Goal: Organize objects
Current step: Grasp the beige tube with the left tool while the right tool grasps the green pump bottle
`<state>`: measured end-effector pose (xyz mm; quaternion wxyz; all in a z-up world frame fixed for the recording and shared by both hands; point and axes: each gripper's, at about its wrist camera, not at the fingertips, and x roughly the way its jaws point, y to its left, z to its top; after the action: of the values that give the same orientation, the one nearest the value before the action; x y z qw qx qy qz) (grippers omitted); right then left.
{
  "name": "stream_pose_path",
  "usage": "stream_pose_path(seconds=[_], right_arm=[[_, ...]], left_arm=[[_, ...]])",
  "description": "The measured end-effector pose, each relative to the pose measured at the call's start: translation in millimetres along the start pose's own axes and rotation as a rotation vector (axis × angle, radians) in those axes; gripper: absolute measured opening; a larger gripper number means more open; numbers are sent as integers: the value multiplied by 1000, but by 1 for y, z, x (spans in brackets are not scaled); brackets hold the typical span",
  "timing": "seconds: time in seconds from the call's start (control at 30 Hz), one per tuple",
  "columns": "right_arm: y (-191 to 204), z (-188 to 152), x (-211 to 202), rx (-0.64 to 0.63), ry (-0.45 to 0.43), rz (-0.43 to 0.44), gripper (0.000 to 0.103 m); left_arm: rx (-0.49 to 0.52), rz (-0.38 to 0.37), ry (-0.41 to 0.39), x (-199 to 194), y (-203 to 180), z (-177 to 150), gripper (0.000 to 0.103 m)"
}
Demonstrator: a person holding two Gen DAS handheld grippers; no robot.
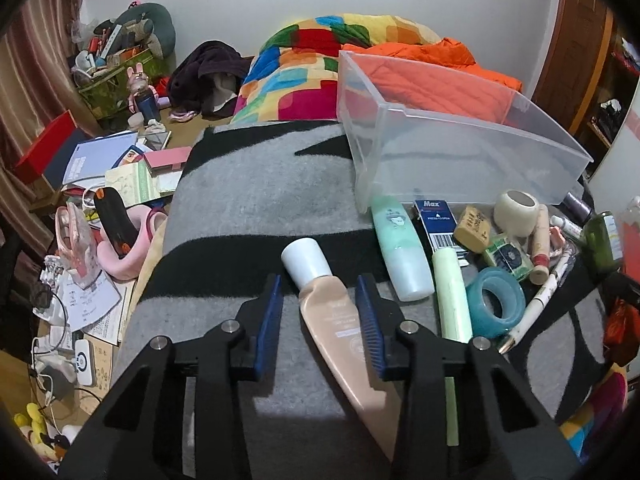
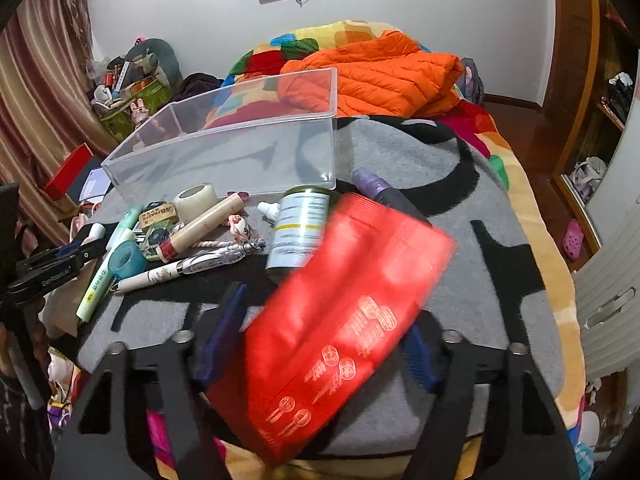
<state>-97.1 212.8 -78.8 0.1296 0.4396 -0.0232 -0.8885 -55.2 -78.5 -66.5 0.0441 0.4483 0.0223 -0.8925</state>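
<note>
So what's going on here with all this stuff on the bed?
Someone is tidying small items with two handheld grippers. The left gripper straddles a beige tube lying on the grey blanket, not yet clamped. The right gripper holds a red packet. The clear bin looks empty.

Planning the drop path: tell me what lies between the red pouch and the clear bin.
In the right wrist view, the green bottle and purple tube lie between the red pouch and clear bin.
</note>
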Motion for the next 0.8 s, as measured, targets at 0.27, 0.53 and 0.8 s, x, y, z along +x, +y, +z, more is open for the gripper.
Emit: stream_pose_path(seconds=[0.27, 0.53, 0.8], right_arm=[[-4, -4, -5, 8, 9, 1, 53], [-20, -19, -14, 54, 74, -1, 62], [-24, -32, -13, 31, 62, -55, 38]], left_arm=[[38, 19, -24, 7, -5, 6, 20], [-7, 19, -51, -12, 1, -2, 20], [-35, -12, -127, -43, -2, 3, 20]])
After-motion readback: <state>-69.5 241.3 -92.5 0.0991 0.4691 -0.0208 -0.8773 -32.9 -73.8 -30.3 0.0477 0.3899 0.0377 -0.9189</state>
